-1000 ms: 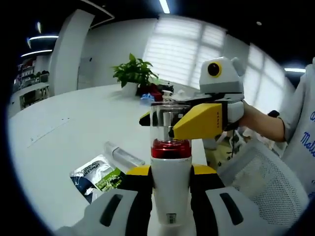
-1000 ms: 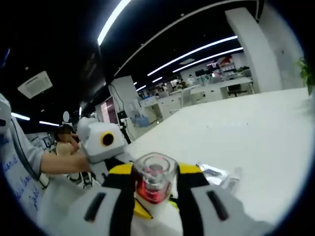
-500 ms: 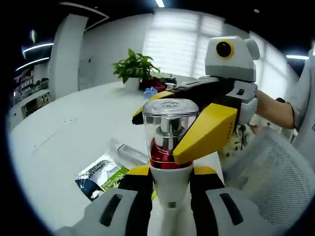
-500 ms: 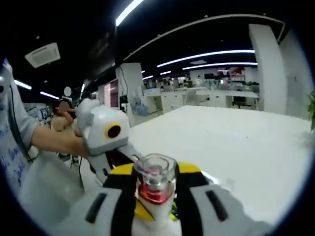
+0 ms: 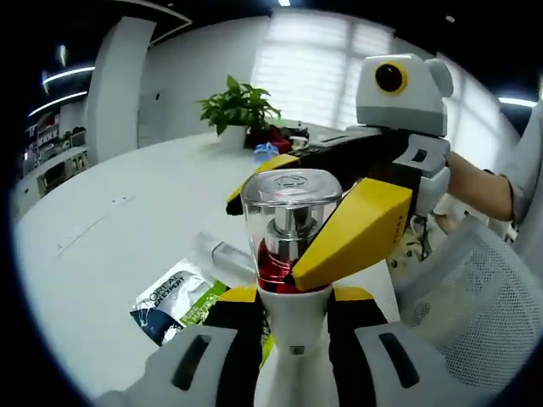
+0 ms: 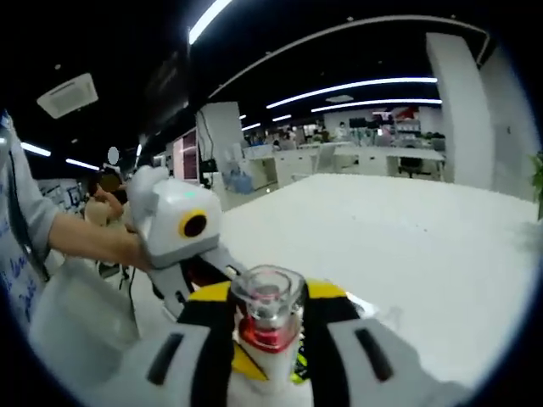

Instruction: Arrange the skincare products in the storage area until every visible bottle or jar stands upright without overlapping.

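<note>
- Two grippers clamp one pump bottle [image 5: 290, 254]: left gripper [image 5: 293, 315] squeezes its glossy white body, right gripper [image 6: 265, 320] its clear faceted cap.
- Bottle upright, above smooth white table [image 5: 127, 229].
- Foil sachet [image 5: 174, 297] flat beside.

I am tilting my right gripper [image 5: 335, 233] lower across the clear cap [image 5: 291, 208] of the pump bottle [image 5: 293, 280] than 1 second ago, with its yellow jaw now covering more of the red collar [image 5: 271, 267].

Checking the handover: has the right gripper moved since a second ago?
Yes. Against the bottle in the left gripper, the right gripper came nearer; its fingers now flank the clear cap.
</note>
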Demonstrator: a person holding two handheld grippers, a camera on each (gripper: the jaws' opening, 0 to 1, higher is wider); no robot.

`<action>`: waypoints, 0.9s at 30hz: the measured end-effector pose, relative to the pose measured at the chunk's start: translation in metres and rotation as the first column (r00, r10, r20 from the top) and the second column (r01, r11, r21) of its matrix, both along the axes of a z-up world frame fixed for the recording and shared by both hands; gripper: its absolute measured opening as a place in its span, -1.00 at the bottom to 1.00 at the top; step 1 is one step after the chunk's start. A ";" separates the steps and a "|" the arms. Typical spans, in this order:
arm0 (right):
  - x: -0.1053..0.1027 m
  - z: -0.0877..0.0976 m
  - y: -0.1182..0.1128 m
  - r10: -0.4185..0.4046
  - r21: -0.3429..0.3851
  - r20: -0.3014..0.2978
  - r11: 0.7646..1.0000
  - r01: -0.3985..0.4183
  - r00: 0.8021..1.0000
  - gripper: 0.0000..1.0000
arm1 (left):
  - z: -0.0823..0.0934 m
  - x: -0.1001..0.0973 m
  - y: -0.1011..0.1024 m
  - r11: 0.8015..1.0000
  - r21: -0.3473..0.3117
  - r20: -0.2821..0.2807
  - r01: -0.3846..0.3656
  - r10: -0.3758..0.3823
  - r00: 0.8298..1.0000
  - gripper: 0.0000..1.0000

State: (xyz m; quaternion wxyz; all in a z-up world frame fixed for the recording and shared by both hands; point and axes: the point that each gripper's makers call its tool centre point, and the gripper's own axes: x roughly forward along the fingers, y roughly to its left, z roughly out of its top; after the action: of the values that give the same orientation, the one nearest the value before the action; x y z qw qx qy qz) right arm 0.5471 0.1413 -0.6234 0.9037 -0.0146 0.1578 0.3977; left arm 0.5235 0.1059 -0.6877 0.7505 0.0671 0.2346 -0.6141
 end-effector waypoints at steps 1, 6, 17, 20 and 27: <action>0.002 0.000 0.001 0.002 -0.008 0.005 1.000 -0.002 1.000 -0.40 | 0.000 0.004 0.000 1.000 0.006 0.008 -0.004 0.004 1.000 -0.49; 0.015 0.000 -0.001 -0.002 -0.020 0.019 1.000 0.003 1.000 -0.40 | -0.001 0.015 -0.001 1.000 0.022 0.037 -0.016 0.015 0.999 -0.49; 0.006 -0.001 -0.010 -0.013 -0.093 0.060 0.995 0.019 0.998 -0.39 | -0.002 0.023 -0.010 0.998 0.067 0.147 -0.014 0.004 0.989 -0.49; 0.006 -0.002 -0.012 -0.018 -0.106 0.072 0.994 0.025 0.997 -0.39 | -0.002 0.020 -0.011 0.997 0.075 0.160 -0.003 -0.009 0.987 -0.49; 0.001 -0.002 -0.017 -0.053 -0.112 0.071 0.992 0.061 0.996 -0.39 | -0.002 0.011 -0.013 0.997 0.071 0.152 0.037 -0.048 0.987 -0.48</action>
State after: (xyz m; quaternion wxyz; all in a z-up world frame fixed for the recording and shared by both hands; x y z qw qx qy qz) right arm 0.5485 0.1245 -0.6251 0.9172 -0.0750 0.1497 0.3615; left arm 0.5346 0.0927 -0.6901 0.7505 0.1446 0.1951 -0.6147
